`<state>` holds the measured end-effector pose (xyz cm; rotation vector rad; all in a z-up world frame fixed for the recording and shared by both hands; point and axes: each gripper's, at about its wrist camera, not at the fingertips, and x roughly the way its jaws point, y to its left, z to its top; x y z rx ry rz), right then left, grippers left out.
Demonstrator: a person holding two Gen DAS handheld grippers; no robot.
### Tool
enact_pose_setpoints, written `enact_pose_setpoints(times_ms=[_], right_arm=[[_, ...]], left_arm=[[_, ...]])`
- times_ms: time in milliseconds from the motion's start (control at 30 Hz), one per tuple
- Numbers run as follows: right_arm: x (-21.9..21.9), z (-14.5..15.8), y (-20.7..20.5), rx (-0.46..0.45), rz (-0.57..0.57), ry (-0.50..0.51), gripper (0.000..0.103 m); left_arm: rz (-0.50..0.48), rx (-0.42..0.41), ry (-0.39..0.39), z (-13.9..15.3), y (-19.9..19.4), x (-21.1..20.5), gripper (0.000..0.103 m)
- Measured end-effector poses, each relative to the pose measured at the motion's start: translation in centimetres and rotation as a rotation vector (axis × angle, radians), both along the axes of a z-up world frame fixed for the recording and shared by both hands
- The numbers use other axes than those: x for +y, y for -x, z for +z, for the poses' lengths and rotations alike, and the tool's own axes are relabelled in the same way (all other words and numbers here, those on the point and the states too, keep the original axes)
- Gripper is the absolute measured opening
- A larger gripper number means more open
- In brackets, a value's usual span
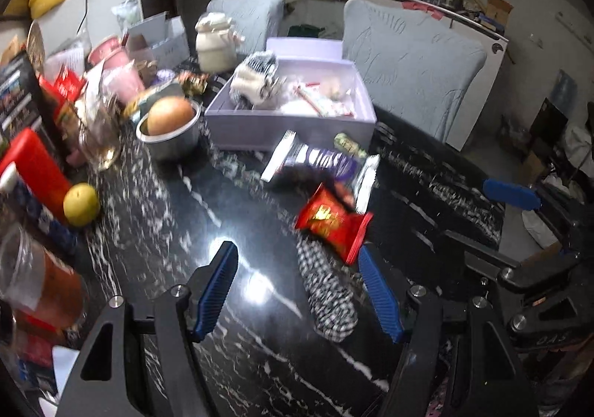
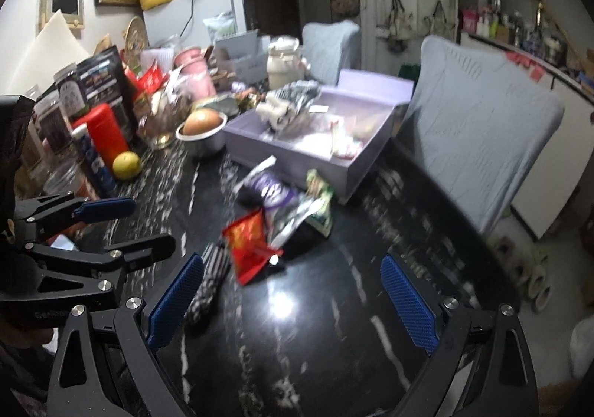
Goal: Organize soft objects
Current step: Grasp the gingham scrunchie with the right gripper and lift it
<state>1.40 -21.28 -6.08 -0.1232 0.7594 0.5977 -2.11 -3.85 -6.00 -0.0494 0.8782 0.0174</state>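
You are partway through, by the look of it. The lilac box (image 1: pixel 289 120) at the far side of the counter (image 1: pixel 156 216) already holds a black-and-white fuzzy sock (image 1: pixel 256 79) draped over its near-left corner, with some white and pink packets beside it inside; those I cannot make out clearly through the blur.

What is left sits on the counter between you and the box: a checked sock (image 1: pixel 326 294) lying closest to you, a red snack packet (image 1: pixel 330 224) resting over its far end, and behind that a purple-and-silver wrapper (image 1: pixel 319 161) with a small green packet (image 1: pixel 349 144) just in front of the box wall. Of these, the checked sock is the plainly soft thing and probably your next pick; whether the packets belong in the box I cannot judge.

Your left tongs (image 1: pixel 297 287) stand moderately wide and hold nothing, with the checked sock lying between the tips but untouched as far as the view shows. Your right tongs (image 2: pixel 293 298) are wide open and empty over bare counter, the checked sock (image 2: pixel 209 283) just inside their left finger
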Motion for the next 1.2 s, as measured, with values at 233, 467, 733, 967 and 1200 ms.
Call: enact_pose_setpoints(times_ms=[233,467,733,967,1200], right_arm=[[1.3,-2.9,0.0,0.095,0.033,0.017,0.091],[4.3,-4.5,-0.1,0.163,0.130,-0.007,0.078],[7.3,-5.9,-1.1,0.220,0.184,-0.004,0.069],[8.6,-7.0,-0.9,0.264,0.204,0.049,0.051],[7.6,-6.8,-0.9,0.282,0.215,0.023,0.021]], left_arm=[[0.011,0.026,-0.010,-2.1,1.3,1.2,0.067],[0.045,0.049,-0.011,-3.4,2.3,3.3,0.067],[0.091,0.064,-0.016,-4.0,2.8,5.8,0.067],[0.113,0.087,0.064,-4.7,2.3,7.0,0.067],[0.091,0.056,0.055,-4.0,1.9,6.2,0.067]])
